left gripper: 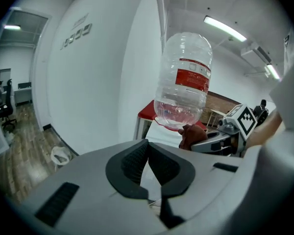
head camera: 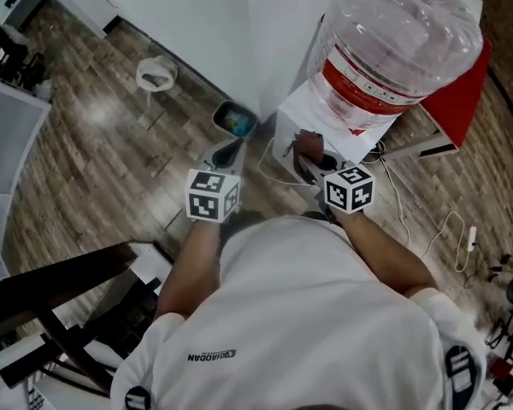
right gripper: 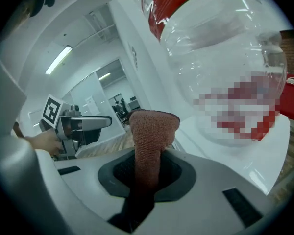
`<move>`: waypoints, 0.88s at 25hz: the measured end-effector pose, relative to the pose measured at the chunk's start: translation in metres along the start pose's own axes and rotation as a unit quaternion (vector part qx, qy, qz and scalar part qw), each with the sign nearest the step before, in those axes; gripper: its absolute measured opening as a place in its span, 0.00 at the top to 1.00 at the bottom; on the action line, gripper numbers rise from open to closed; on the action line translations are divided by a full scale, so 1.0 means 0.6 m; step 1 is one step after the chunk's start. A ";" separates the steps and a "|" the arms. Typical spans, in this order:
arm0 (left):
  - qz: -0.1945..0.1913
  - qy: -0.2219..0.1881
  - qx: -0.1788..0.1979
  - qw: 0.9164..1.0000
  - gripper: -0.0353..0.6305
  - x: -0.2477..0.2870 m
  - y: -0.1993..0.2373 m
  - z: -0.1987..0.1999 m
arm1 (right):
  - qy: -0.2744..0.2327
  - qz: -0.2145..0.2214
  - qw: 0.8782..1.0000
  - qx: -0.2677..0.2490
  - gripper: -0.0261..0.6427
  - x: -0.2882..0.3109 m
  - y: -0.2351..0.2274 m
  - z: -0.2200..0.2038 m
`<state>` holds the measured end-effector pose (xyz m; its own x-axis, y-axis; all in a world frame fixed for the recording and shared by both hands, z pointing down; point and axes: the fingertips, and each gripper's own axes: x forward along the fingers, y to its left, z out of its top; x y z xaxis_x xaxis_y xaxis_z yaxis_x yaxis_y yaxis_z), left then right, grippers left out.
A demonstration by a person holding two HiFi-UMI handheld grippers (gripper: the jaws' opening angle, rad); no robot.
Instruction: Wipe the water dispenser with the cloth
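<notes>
Holding the rust-brown cloth (right gripper: 151, 131) clamped in your right gripper (right gripper: 148, 168), you reach that arm forward to the front of the water dispenser (head camera: 301, 116), just below its bottle (head camera: 402, 41), while your left gripper (left gripper: 147, 151), jaws closed on nothing, hovers left of the dispenser

Both forearms are held forward from the torso; the left forearm (head camera: 191, 267) and right forearm (head camera: 386, 253) are bare below short white sleeves; the left gripper (head camera: 227, 152) is held at the left, jaws pointed away; its jaws are seen closed tip to tip, nothing between them; the right gripper (head camera: 312, 164) is held beside it at the right, slightly farther; its jaws are clamped on a brown cloth (right gripper: 153, 131), which stands up out of them; the grippers are apart, not touching.
</notes>
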<state>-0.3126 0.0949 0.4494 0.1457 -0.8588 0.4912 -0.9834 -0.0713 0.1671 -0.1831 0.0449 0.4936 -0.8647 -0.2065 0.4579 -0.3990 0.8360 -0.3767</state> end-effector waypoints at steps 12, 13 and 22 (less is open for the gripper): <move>-0.126 0.051 0.080 0.988 0.96 0.050 0.097 0.037 | -0.094 -0.105 0.979 0.151 0.88 0.108 -0.015 0.098; -0.133 0.053 0.082 0.986 0.96 0.054 0.101 0.036 | -0.100 -0.110 0.976 0.158 0.88 0.118 -0.018 0.105; -0.209 0.073 0.105 0.970 0.96 0.072 0.097 0.026 | -0.127 -0.189 0.955 0.192 0.88 0.166 -0.083 0.129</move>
<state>-0.3654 0.0458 0.4669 0.5343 -0.6527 0.5372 -0.8336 -0.5124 0.2064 -0.2729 -0.0569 0.4956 -0.6632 -0.6141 0.4278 -0.7375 0.4388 -0.5134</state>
